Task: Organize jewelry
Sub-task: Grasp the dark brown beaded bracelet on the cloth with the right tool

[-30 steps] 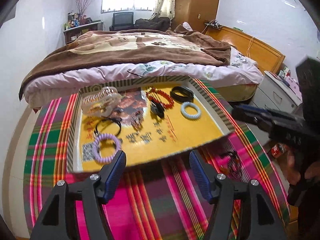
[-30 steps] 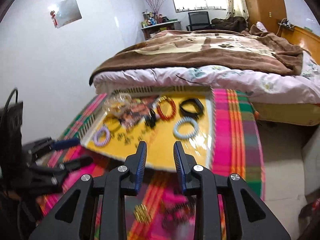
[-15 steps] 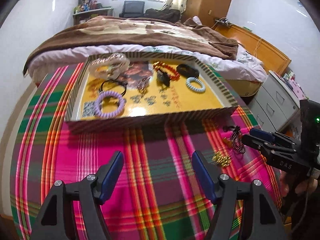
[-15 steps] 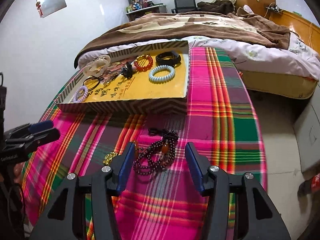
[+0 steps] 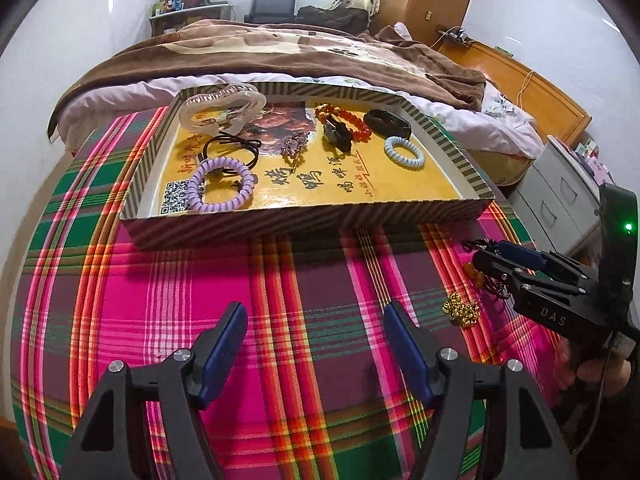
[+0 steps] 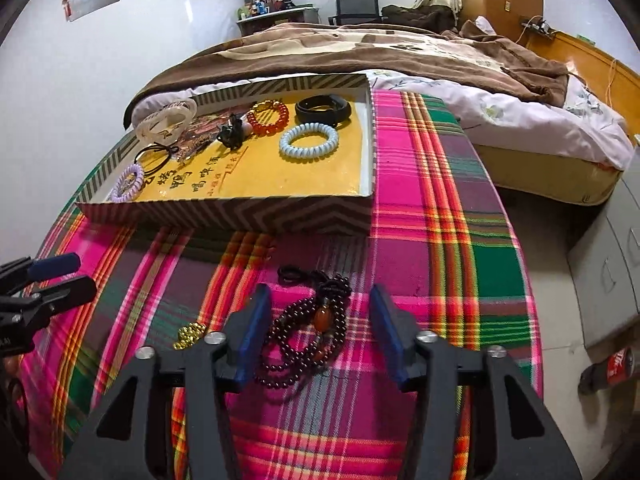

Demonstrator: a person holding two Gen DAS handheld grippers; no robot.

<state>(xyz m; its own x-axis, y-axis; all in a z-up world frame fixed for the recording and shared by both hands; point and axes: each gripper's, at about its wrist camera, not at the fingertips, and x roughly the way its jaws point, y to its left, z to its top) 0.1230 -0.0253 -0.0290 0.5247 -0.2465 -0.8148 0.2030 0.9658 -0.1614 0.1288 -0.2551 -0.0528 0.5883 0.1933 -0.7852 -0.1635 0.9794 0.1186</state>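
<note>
Right wrist view: right gripper (image 6: 318,322) low over plaid tablecloth (image 6: 424,248), jaws just closing in yet apart, dark bead necklace with amber bead (image 6: 310,330) lying between the blue pads (image 6: 256,330), untouched as far as visible. Small gold bead cluster (image 6: 190,334) at 9 o'clock of the necklace, just beside the left finger. Plastic bottle (image 6: 610,368) on the floor at 3 o'clock, seen only here.

Left wrist view: left gripper (image 5: 316,344) released, jaws wide over bare cloth, nothing between. Shows the right gripper from the side at 3 o'clock, held by a hand (image 5: 592,372), green light lit on its body; necklace mostly hidden behind it, gold cluster (image 5: 460,312) clear beside it.

Shallow striped-rim box tray (image 5: 304,220) at 12 o'clock in both views, holding: purple spiral hair tie (image 5: 221,190) near front left, black elastic hair tie (image 5: 230,148) behind it, clear plastic scalloped case (image 5: 222,106) at back left, red-orange bead bracelet (image 5: 344,122) with black clip (image 5: 338,136) on it, black band (image 5: 388,124) at back right, light blue spiral hair tie (image 5: 404,152) in front of that.
</note>
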